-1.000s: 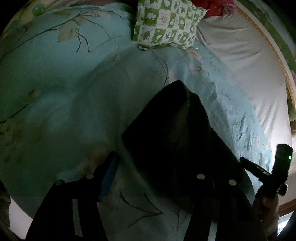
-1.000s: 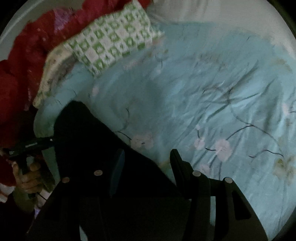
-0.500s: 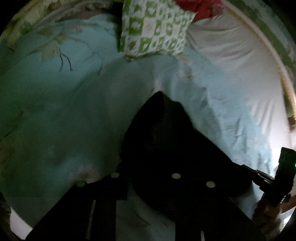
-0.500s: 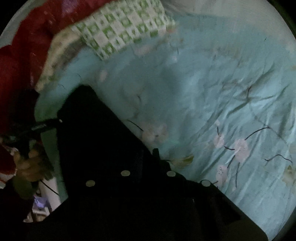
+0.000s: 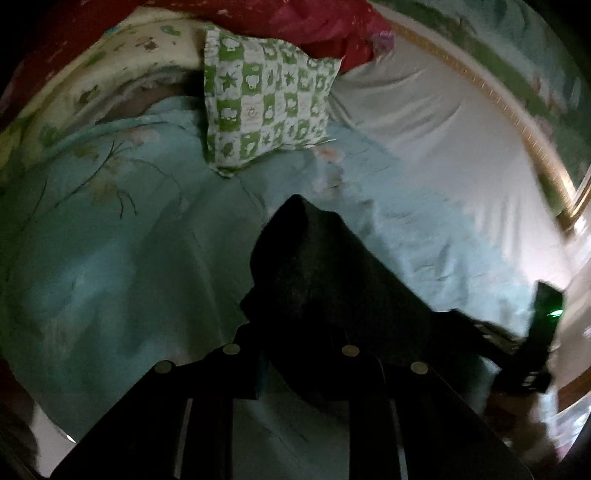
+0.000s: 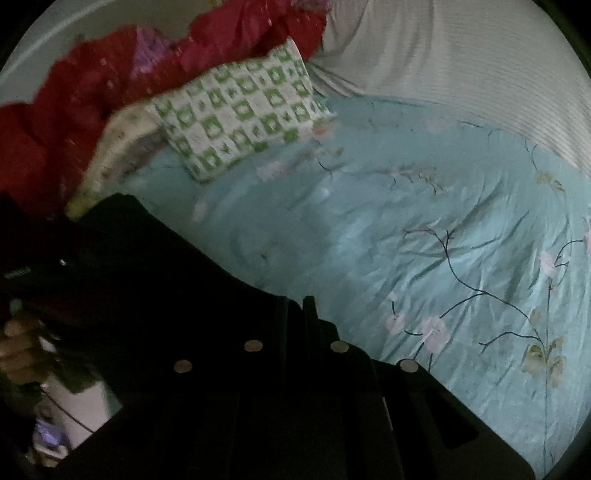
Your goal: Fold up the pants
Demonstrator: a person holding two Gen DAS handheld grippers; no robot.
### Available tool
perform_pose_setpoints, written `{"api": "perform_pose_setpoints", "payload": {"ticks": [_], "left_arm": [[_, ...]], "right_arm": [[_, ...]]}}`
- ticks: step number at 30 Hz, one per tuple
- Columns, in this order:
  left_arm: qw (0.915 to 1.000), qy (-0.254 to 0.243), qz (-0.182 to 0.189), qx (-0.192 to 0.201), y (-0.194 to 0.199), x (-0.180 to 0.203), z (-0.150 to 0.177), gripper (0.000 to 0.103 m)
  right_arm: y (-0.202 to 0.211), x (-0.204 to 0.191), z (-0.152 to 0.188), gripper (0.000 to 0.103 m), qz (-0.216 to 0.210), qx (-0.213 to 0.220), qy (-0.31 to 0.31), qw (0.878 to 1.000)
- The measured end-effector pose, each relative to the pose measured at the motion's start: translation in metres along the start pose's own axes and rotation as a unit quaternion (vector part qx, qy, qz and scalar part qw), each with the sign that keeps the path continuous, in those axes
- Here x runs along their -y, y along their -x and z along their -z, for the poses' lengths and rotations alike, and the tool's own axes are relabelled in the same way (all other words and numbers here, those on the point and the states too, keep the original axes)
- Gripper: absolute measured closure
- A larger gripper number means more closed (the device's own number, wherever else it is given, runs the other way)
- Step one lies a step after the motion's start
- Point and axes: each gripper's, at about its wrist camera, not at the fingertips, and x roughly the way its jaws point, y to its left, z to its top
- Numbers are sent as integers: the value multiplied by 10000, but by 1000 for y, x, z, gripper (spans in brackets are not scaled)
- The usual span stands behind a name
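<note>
Both tongs now gripping: left tongs (image 5: 303, 365) and right tongs (image 6: 295, 314) have just been closing, black pants (image 5: 332, 280) pinched between pads of each. A second ago jaws stood apart over cloth. Pants hang between tongs, far end trailing on blue bedspread (image 6: 369, 229) ahead. Hold secured; fold-over likely next.

Left gripper (image 5: 295, 354), lower centre of frame: jaws drawn in on the near edge of black pants (image 5: 332, 288), which rise as a dark peak at centre. Pale blue floral bedspread (image 5: 110, 258) beneath. Green-and-white checked pillow (image 5: 266, 99), top centre. Red blanket (image 5: 325, 26) behind. Right gripper (image 5: 517, 354), lower right edge, blurred.
</note>
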Motion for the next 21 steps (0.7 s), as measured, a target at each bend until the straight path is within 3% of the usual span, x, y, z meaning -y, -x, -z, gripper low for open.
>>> {"api": "perform_pose_setpoints", "payload": {"ticks": [11,16,18,21], "left_arm": [[9952,-662,-716,7,-64,-4,8,81],[9934,-683,-925,-37,-68,-12,16,66],[9926,-640,-1035,-23,-58,-13,14,55],[9925,-542,-1089,128,-35,-16,12,49]], "right_arm": [[-31,8,11,98,437,113,17,9990],[-40,13,10,96,513,-31,-102,9986],[-35,20,9,94,702,1,-319,9970],[-16,30,11,93,929,71,-772,9927]]}}
